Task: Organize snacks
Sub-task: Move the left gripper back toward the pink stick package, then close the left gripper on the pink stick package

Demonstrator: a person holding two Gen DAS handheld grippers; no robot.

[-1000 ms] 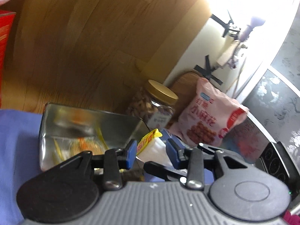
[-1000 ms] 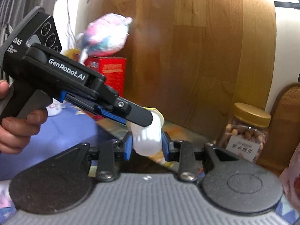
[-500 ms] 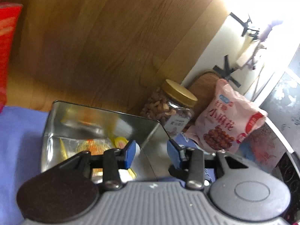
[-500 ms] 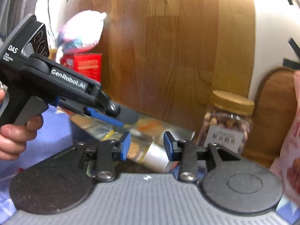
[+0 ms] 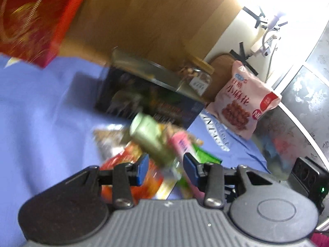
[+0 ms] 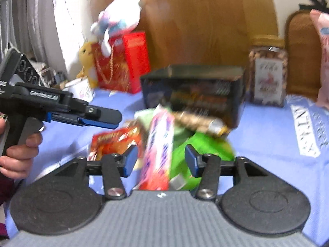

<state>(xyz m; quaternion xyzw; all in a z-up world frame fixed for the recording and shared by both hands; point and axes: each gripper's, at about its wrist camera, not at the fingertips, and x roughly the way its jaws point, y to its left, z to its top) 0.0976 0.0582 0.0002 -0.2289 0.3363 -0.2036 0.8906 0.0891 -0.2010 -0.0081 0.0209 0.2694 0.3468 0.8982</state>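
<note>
The right claw (image 6: 160, 158) is hanging released over the near part of the blue cloth (image 6: 267, 133). Its jaws have just been opening, and nothing is pressing on either pad. A pink pack (image 6: 160, 144) is showing in the gap, lying below on a loose heap of snacks. Beside it a green pack (image 6: 201, 146) is lying to the right and a red-orange pack (image 6: 115, 142) to the left. A gold-brown wrapper (image 6: 197, 121) is resting across the back of the heap.

The left claw (image 5: 164, 164) is hovering over the same heap from the left side, held by a hand (image 6: 18, 154). Its jaws are standing a little apart and gripping nothing. In its own view a pale green pack (image 5: 148, 135) is lying on top of the pile, badly blurred.

Just behind the heap, toward the far edge of the cloth, a dark tin (image 6: 195, 90) is standing with its top open. What is inside it cannot be made out. A jar of nuts (image 6: 267, 78) with a gold lid is standing just beside its right end. A pink snack bag (image 5: 242, 103) is leaning upright at the far right corner. At the far left, a red box (image 6: 123, 65) is standing with a plush toy (image 6: 117, 18) sitting on top. A wooden panel (image 6: 205, 20) is rising behind them all.
</note>
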